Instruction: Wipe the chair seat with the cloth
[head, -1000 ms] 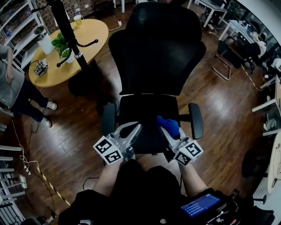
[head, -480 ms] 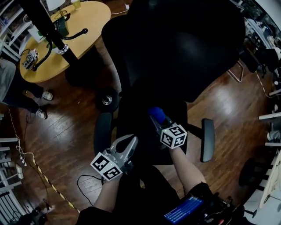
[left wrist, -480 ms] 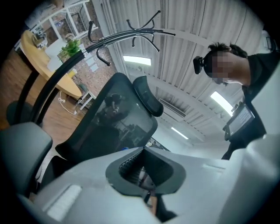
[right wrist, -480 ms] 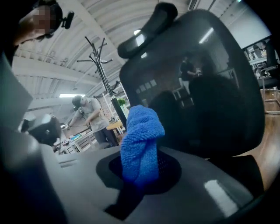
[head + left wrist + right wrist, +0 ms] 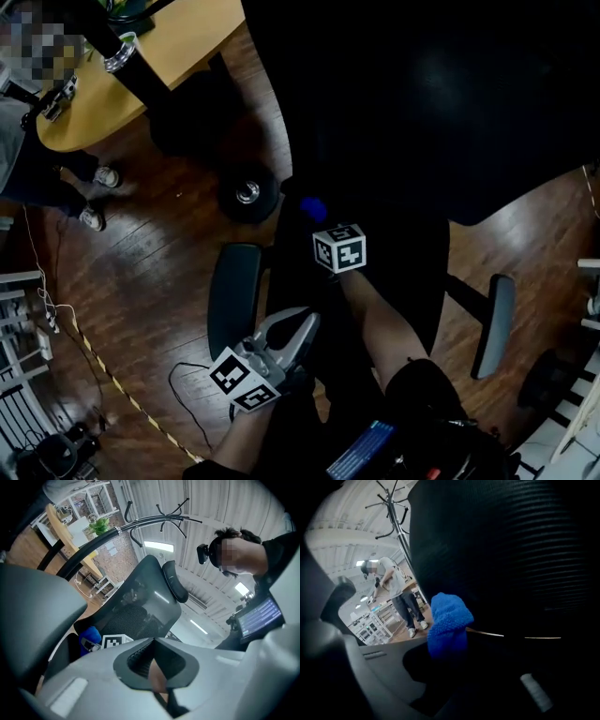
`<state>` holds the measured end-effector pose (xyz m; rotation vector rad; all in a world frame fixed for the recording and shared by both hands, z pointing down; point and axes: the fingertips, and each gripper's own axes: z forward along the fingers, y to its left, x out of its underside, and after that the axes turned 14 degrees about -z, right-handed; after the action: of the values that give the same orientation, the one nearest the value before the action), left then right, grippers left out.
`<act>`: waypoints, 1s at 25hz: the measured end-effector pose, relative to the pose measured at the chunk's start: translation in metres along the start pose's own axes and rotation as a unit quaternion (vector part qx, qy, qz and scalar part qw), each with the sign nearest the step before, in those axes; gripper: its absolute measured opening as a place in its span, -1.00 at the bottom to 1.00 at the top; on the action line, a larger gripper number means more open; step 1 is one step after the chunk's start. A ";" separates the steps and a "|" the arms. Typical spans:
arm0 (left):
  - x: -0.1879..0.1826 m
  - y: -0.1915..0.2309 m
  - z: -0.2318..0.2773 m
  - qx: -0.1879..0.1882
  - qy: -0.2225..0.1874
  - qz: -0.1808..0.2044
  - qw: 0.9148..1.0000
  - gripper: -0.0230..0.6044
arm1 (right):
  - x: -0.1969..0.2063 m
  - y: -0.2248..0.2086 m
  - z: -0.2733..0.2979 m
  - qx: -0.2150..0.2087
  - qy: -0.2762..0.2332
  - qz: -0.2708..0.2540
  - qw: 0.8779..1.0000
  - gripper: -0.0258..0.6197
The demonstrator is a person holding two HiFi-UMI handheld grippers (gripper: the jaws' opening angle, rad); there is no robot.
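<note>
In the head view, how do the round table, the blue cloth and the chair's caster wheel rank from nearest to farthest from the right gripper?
1. Blue cloth: in the right gripper's jaws.
2. Caster wheel: on the floor, to its left.
3. Round table: far upper left.

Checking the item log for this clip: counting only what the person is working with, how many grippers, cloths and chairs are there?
Grippers: 2, the left gripper and the right gripper
Cloths: 1, the blue cloth in the right gripper
Chairs: 1, the black chair
Total: 4
</note>
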<state>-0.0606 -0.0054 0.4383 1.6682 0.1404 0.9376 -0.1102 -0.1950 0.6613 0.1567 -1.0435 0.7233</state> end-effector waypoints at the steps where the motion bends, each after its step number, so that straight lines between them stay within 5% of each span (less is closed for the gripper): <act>1: 0.000 0.002 0.000 0.001 0.001 -0.003 1.000 -0.95 | 0.008 0.001 0.005 0.001 0.016 -0.007 1.000 -0.80; 7: -0.002 0.005 0.003 0.011 0.010 -0.005 1.000 -0.95 | 0.016 0.001 0.009 0.008 0.027 -0.011 1.000 -0.80; 15: -0.004 0.015 0.011 0.004 0.030 -0.002 1.000 -0.95 | 0.056 -0.087 -0.049 0.121 0.070 0.015 0.990 -0.80; 25: 0.004 0.017 0.017 -0.013 0.052 -0.001 0.999 -0.95 | 0.122 -0.221 -0.203 0.287 0.122 0.100 0.945 -0.80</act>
<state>-0.0536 -0.0220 0.4545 1.5961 0.1997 1.0221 0.2099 -0.2153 0.7046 0.4546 -0.5925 1.1911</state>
